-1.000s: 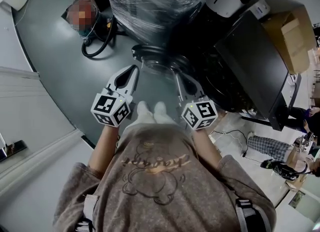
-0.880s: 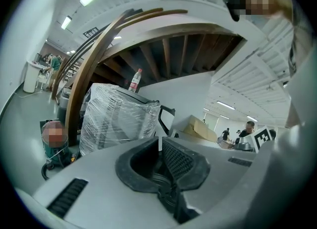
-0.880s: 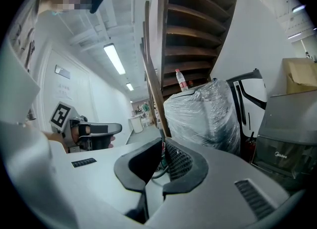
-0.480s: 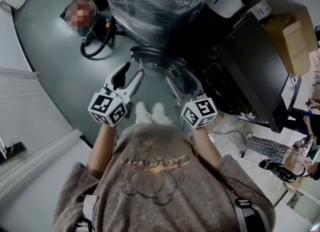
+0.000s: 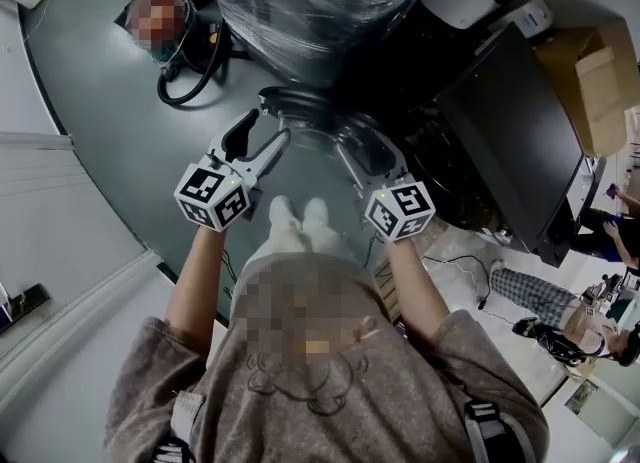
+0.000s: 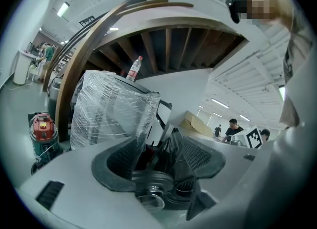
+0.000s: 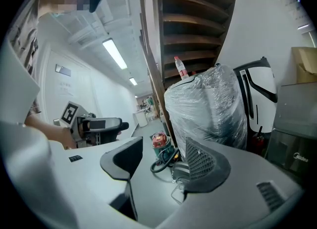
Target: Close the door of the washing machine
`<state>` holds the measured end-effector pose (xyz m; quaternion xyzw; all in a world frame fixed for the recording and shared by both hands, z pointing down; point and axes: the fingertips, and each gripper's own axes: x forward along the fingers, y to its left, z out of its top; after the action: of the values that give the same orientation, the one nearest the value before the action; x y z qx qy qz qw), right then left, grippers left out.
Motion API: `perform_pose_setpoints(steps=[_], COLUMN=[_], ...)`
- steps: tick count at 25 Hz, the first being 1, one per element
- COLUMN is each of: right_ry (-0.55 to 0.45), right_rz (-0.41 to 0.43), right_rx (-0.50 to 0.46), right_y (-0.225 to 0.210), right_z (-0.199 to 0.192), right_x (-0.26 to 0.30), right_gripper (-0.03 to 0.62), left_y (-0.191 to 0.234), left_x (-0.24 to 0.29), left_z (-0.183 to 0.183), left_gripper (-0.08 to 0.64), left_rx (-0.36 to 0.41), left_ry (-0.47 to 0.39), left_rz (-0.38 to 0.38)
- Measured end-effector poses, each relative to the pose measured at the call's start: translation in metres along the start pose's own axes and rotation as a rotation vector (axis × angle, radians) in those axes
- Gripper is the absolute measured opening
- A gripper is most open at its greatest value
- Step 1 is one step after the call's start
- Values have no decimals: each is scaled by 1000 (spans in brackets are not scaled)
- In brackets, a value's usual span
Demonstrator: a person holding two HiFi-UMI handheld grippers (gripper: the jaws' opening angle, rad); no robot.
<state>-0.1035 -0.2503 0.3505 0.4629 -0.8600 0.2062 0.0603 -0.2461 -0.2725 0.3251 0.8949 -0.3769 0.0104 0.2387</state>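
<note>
The washing machine (image 5: 470, 141) is a dark body at the right of the head view. Its round glass door (image 5: 312, 123) swings out open in front of me. My left gripper (image 5: 262, 136) reaches the door's left rim, and its jaws are opening with nothing pinched. In the left gripper view the door's ring (image 6: 151, 186) lies just ahead between the spread pads. My right gripper (image 5: 360, 149) is at the door's right rim, jaws also opening and empty. In the right gripper view a bit of the door (image 7: 181, 176) shows by the right pad.
A bulky load wrapped in clear film (image 5: 310, 1) stands right behind the door. A red vacuum with a black hose (image 5: 190, 61) sits on the grey floor at the left. A cardboard box (image 5: 590, 71) is at the far right, with people working beyond.
Both grippers went from shut to wide open. Both have moved forward and down toward the door's rim.
</note>
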Motion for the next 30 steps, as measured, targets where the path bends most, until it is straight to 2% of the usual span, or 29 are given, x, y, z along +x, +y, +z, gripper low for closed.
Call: perform_pose_setpoints(steps=[8,15,22,27,30], right_ry=[115,212,301,348,385], right_rz=[-4,-2,27,50,57], right_rx=[-11,-80,-155,-177,-223], right_y=[-39,-78,-108,-117,-121], right_z=[-44,-83,-117,-131,-138], right_x=[46,92,126,134,140], right_gripper=[241,241,241,241,241], left_y=[48,91,123,144,153], left_x=[41,89,133,152,163], left_z=[-41,-92,-140,-162,-176], left_gripper=[280,290,302,310,313], left_rx=[2,16,33,52,64], left_ry=[81,148,196,212,234], left_rz=[-1,-27,-82,-127,-159])
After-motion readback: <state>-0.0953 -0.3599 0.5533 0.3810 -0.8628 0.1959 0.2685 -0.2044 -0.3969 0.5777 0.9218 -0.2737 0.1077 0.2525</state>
